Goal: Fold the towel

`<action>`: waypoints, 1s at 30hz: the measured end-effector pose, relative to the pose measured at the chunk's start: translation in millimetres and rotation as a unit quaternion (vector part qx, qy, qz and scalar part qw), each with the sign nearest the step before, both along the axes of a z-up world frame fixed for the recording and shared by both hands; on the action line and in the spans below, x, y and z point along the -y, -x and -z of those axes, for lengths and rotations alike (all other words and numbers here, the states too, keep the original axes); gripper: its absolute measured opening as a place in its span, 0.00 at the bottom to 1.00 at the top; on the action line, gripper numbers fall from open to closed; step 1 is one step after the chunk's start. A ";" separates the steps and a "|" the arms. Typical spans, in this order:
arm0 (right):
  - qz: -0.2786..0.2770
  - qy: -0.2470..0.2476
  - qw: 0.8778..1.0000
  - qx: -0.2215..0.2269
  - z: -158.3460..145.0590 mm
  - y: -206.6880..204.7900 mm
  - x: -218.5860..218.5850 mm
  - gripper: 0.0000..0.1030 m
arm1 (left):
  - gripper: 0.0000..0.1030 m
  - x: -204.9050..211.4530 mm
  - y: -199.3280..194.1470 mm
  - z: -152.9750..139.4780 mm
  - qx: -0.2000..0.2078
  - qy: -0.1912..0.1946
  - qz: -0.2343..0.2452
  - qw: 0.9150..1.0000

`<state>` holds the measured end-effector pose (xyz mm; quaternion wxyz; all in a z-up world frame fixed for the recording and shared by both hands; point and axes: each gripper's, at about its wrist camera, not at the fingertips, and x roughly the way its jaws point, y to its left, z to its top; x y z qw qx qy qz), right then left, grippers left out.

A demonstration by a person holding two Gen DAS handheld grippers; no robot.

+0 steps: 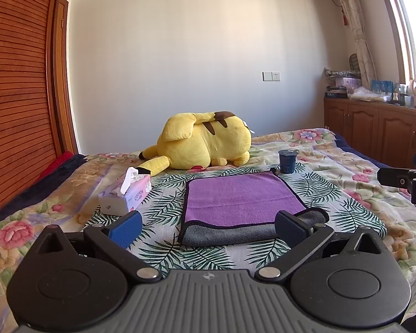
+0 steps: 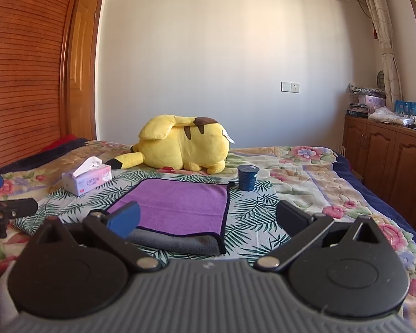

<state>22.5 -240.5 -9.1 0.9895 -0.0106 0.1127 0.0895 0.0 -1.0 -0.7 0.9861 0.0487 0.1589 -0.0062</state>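
Towel (image 1: 244, 202) is lying folded once, purple over grey, on the bed (image 1: 346, 166) between tissue box (image 1: 127, 194) and cup (image 1: 287, 161). Left gripper (image 1: 208, 226) and right gripper (image 2: 208, 219) are both gaping wide, holding nothing. Grabbing one layer risks undoing that fold.

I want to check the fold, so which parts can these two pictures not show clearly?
- Purple microfibre towel with grey underside: its near right corner is behind the left gripper finger in the left wrist view.
- The same towel's near left corner is behind the right gripper finger in the right wrist view.
- Dark blue cup: its label print is too small in both views.
- Pink tissue box: far side faces away.
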 end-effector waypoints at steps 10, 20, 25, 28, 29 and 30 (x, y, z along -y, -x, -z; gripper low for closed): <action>0.000 0.002 1.000 -0.001 -0.2 -0.3 -3.3 1.00 | 0.84 0.3 0.1 0.2 0.000 -0.001 0.000 1.000; 0.000 0.003 1.000 0.000 -0.1 -0.4 -3.3 1.00 | 0.84 0.4 0.1 0.3 0.000 -0.001 0.000 1.000; 0.000 0.003 1.000 -0.001 0.0 -0.5 -3.6 1.00 | 0.84 0.5 0.0 0.3 0.000 -0.002 0.000 1.000; 0.000 0.003 1.000 -0.001 -0.2 -0.5 -3.9 1.00 | 0.84 0.5 0.0 0.3 0.000 -0.002 0.000 1.000; 0.000 0.003 1.000 -0.001 -0.3 -0.4 -3.9 1.00 | 0.84 0.6 0.0 0.3 0.000 -0.002 0.000 1.000; 0.000 0.003 1.000 -0.001 -0.3 -0.4 -4.0 1.00 | 0.84 0.6 0.0 0.3 0.000 -0.002 0.000 1.000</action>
